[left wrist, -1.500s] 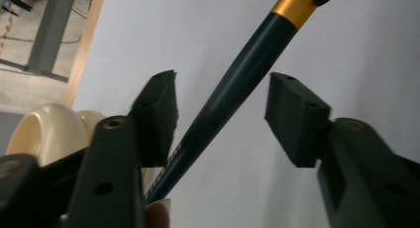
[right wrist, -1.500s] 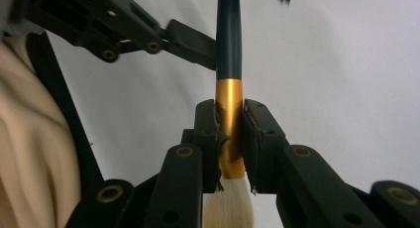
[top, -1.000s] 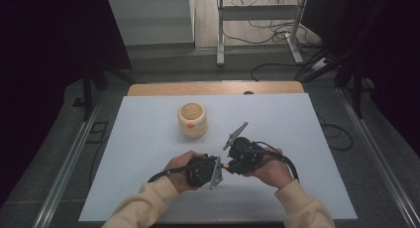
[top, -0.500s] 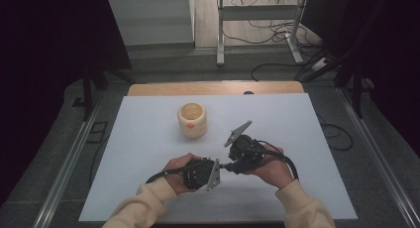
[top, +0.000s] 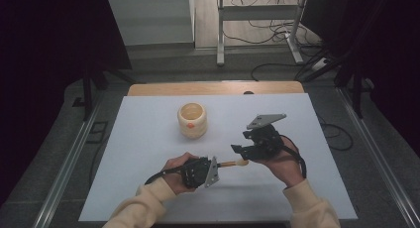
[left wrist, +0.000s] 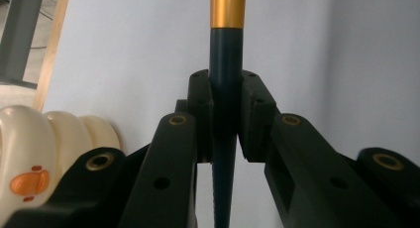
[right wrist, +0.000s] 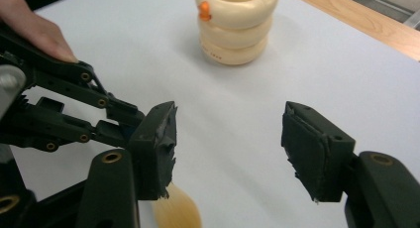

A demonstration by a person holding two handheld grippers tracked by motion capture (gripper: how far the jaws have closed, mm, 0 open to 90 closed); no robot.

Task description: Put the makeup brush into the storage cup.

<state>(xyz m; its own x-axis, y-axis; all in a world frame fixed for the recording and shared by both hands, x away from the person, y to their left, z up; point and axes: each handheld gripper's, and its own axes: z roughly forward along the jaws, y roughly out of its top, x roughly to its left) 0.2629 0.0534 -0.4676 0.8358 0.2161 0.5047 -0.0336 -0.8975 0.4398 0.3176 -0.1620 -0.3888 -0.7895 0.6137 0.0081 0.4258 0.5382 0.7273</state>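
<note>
- High view first: the left gripper (top: 212, 169) is clamped on a makeup brush (top: 233, 163) held just above the white table (top: 148, 139), low and near the person's edge, bristle end pointing right.
- Left gripper view shows the dark handle (left wrist: 225, 64) pinched square between the pads, gold ferrule (left wrist: 227, 9) just beyond them.
- Right gripper (top: 236, 149) has just been opening, jaws standing apart with nothing between them. In the right gripper view the tan bristle tuft (right wrist: 174, 212) sits just below its near pad.
- Cream ribbed cup (top: 192, 120) stands well apart, further back (probably where the brush ends up).
- Handling guess: light, stiff, slick handle, so it could twist in a loose pinch. Bristles are soft and will splay, so grab the handle or ferrule, not the tuft.
</note>
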